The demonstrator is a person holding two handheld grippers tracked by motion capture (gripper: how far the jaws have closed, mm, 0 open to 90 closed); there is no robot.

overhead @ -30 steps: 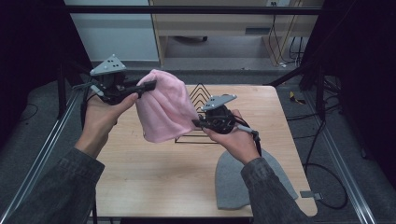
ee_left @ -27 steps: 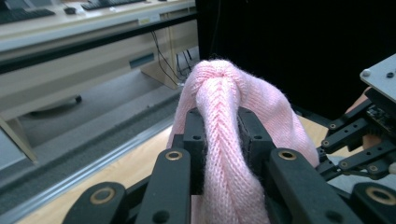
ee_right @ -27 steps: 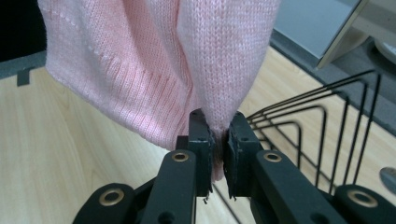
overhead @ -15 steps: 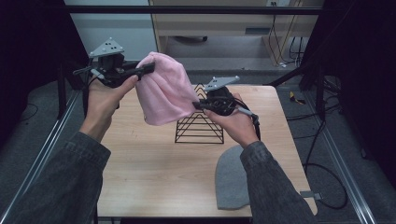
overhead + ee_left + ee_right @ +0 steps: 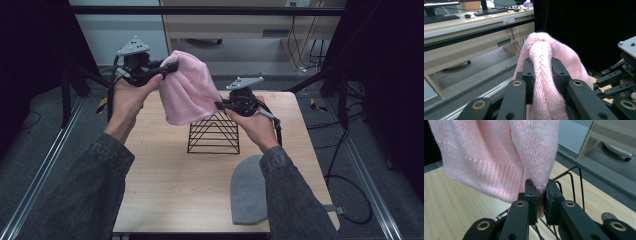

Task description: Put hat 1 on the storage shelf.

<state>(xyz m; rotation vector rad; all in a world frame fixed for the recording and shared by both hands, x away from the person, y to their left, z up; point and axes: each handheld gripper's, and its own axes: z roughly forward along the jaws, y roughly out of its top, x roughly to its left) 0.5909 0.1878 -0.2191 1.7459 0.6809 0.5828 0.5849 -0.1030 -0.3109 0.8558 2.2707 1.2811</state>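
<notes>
1. High view: we hold the pink hat (image 5: 187, 92) in the air between both grippers, above the black wire rack (image 5: 214, 133) that stands on the wooden table (image 5: 165, 185). Compared with a second ago, we have carried the hat away from us toward the far edge of the table, so the rack now stands clear in front of it instead of half hidden behind it. We judge this as lining the hat up to be draped over the rack's peak. The left gripper (image 5: 167, 67) grips the hat's upper end; the right gripper (image 5: 220, 105) pinches its lower edge, just above the rack. A grey hat (image 5: 247, 192) lies flat near our right sleeve, untouched.

2. Left gripper view: the jaws of the left gripper (image 5: 541, 71) are clamped on a thick bunched fold of the pink hat (image 5: 541, 82), which bulges up between and over them. The knit keeps them somewhat apart.

3. Right gripper view: the jaws of the right gripper (image 5: 540, 191) are almost pressed together, nipping a thin fold of the pink hat (image 5: 499, 152). The hat's ribbed edge hangs to the left, and the wire rack (image 5: 574, 185) sits right behind, on the table (image 5: 454, 202).
</notes>
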